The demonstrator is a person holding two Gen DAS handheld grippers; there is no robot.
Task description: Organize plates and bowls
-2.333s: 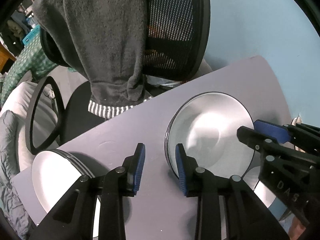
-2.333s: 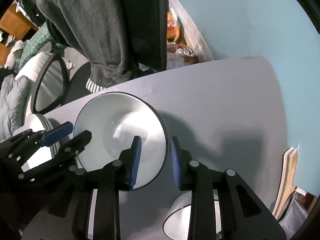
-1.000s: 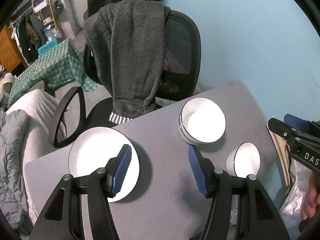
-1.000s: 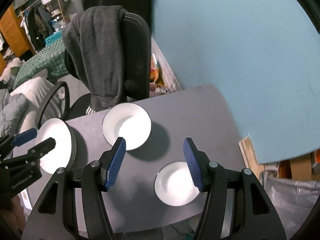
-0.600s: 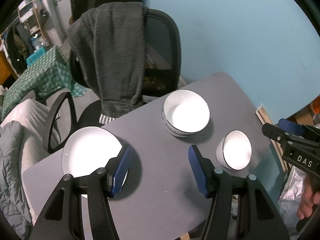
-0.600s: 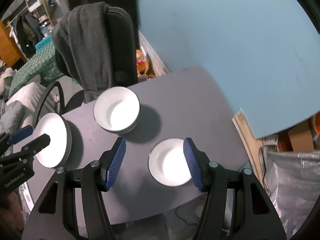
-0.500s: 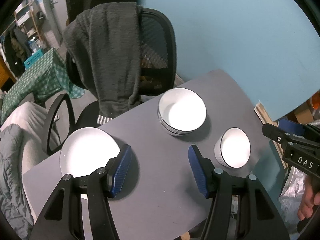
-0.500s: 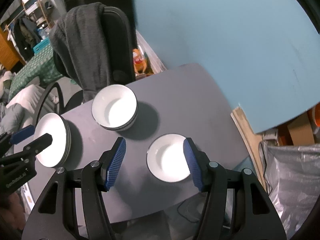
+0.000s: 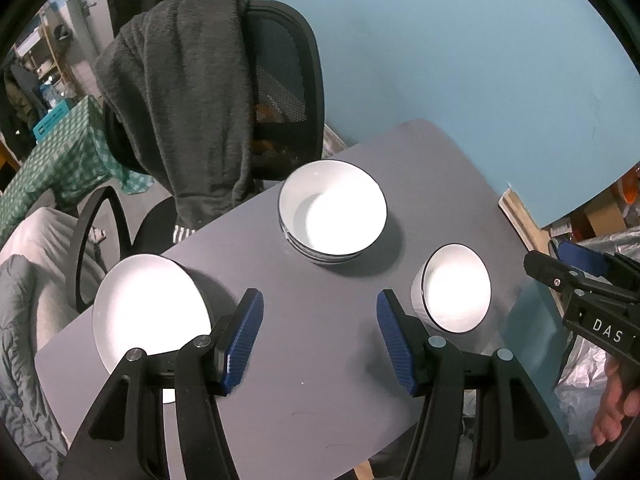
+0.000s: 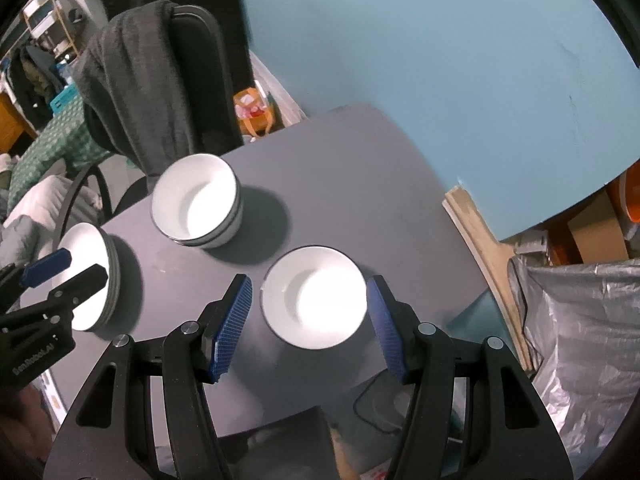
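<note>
Both grippers empty, jaws apart; single bowl (image 10: 314,298) lies just ahead of right gripper (image 10: 308,320), nearer than left gripper (image 9: 320,336).

Strong overhead light is washing out the white interiors on my feeds: the small bowl (image 10: 314,298) between my right fingers and the stacked bowls (image 9: 333,214) ahead of my left fingers are glaring to near-featureless white, as is the plate stack (image 9: 150,312) beside the left finger. Soft dark shadows are falling to the right of each dish on the grey table (image 9: 320,380). Fisheye distortion is bending the edges, with black vignetting in the corners. The right view's far table edge is looking slightly smeared.
</note>
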